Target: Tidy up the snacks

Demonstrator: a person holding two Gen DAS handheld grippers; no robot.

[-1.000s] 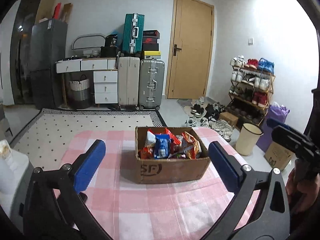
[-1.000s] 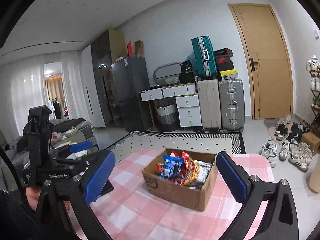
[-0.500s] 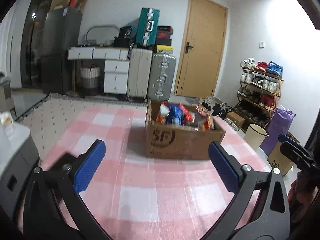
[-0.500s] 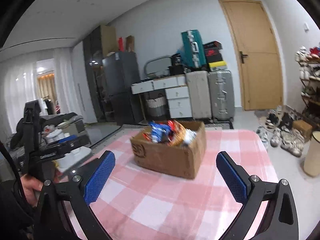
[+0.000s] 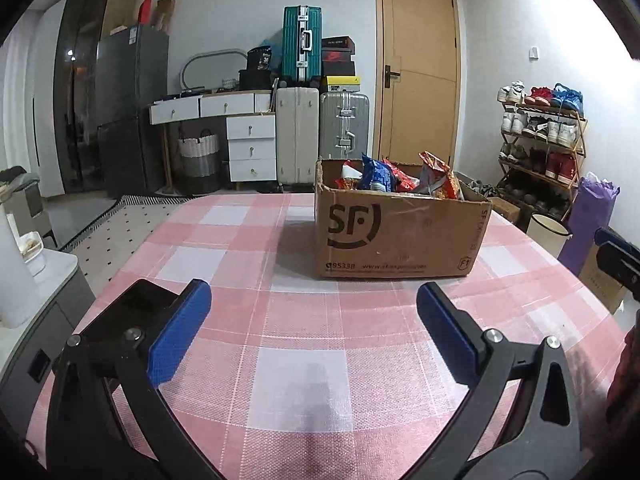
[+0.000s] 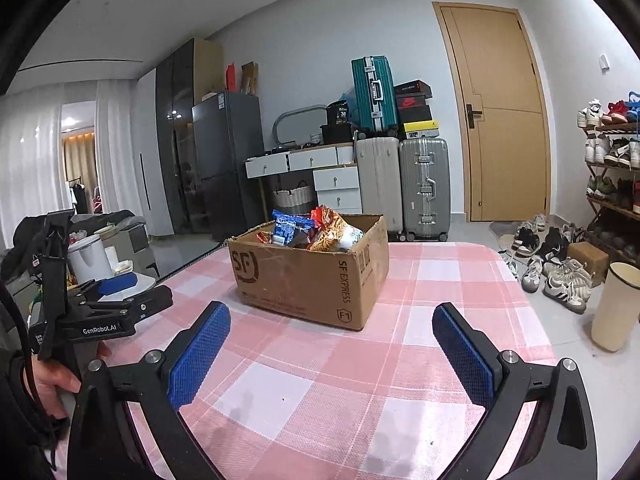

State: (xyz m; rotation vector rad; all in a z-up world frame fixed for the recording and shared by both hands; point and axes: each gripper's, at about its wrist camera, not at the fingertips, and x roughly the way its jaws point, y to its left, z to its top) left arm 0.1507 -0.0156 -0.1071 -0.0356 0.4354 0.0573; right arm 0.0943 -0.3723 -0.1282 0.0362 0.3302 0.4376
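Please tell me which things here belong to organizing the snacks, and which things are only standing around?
For the job:
- cardboard box
- snack packets inside it
- left gripper, open
- right gripper, open

Just around:
- black phone on the checked tablecloth
- suitcases
- shoe rack
- fridge

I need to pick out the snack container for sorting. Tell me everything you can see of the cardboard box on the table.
The cardboard box is plain brown corrugated card, open-topped, with a dark SF logo on one side and "SF EXPRESS" on the adjoining one. Its walls look scuffed and creased. It sits flat on the pink checked tablecloth, well beyond both sets of open jaws, touched by neither. Crinkly snack packets, red, blue and orange, are heaped inside and rise above the rim.
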